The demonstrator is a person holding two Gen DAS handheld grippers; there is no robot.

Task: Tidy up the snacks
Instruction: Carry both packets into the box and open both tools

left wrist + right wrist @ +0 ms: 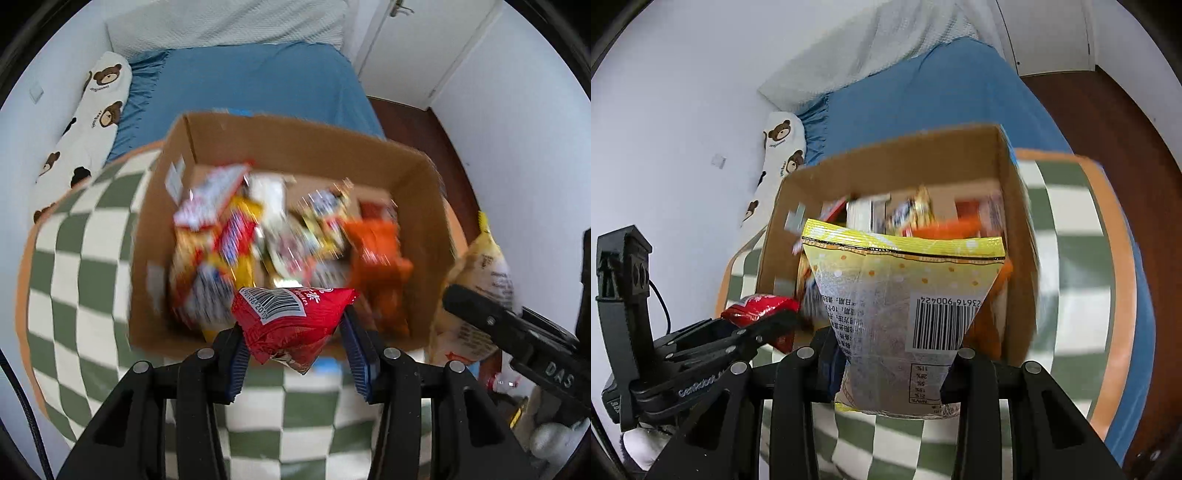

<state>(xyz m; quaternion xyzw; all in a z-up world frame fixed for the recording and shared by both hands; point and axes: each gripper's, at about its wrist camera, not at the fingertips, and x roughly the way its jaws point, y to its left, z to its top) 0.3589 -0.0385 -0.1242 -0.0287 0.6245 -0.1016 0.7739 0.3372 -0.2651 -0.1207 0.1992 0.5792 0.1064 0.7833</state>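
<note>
A cardboard box (332, 147) full of several bright snack packets (258, 236) sits on a green-and-white checked mat. My left gripper (295, 343) is shut on a red snack packet (291, 325), held above the box's near edge. In the right wrist view my right gripper (894, 369) is shut on a yellow-topped clear snack bag (905, 306) with a barcode, lifted in front of the box (886, 162). The left gripper with its red packet (764, 306) shows at lower left there. The right gripper's finger (491, 317) and its yellow bag (480, 266) appear at the right of the left wrist view.
The checked mat (74, 266) lies on a bed with a blue sheet (251, 81). A bear-print pillow (92, 118) lies along the white wall at left. A white blanket (229, 22) is at the bed's far end. Dark wood floor (417, 125) and a white door lie to the right.
</note>
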